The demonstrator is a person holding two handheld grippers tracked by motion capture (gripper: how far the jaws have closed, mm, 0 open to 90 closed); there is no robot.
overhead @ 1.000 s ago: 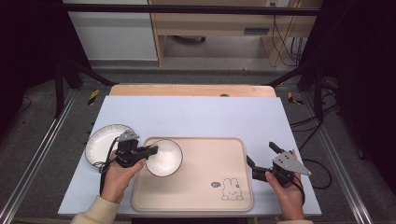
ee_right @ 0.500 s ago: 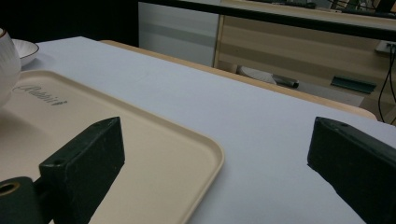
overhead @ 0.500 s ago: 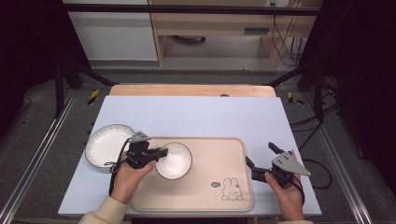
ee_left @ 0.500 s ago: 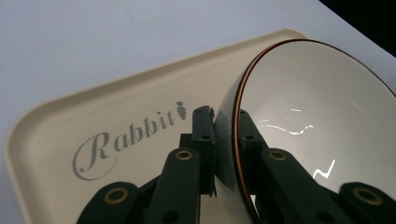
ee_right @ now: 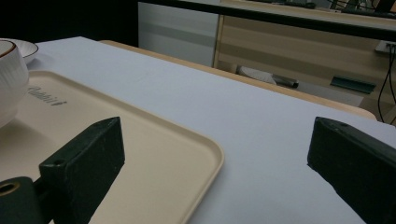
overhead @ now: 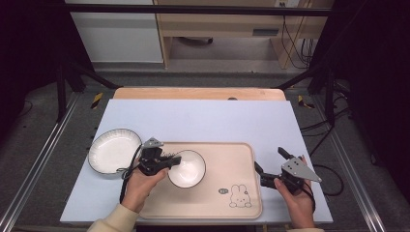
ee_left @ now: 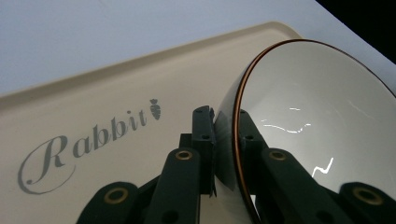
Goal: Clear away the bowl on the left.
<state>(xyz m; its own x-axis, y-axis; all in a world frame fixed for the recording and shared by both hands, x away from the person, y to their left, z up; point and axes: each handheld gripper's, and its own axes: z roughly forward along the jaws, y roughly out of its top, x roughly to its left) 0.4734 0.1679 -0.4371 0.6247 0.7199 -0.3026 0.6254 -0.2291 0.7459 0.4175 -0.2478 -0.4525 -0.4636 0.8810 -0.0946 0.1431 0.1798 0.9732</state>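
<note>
A white bowl with a thin brown rim [overhead: 189,170] is over the left half of the beige tray [overhead: 227,162]. My left gripper [overhead: 174,160] is shut on the bowl's left rim, one jaw inside and one outside. The left gripper view shows the bowl [ee_left: 322,116] tilted, its rim pinched in my left gripper [ee_left: 224,122] above the tray's "Rabbit" lettering [ee_left: 84,144]. Whether the bowl touches the tray I cannot tell. My right gripper [overhead: 269,159] is held just right of the tray, open and with nothing between its jaws; the right gripper view looks through the same gripper [ee_right: 217,137] across the tray's corner [ee_right: 205,154].
A white plate [overhead: 113,151] lies on the pale blue tabletop [overhead: 208,121] left of the tray. A rabbit drawing [overhead: 238,195] marks the tray's near right corner. Beyond the table's far wooden edge [overhead: 198,93] are a floor, cabinets and cables.
My left gripper has carried the bowl to the right, away from the plate and further over the tray, and a little lower. The right hand has stayed still.
</note>
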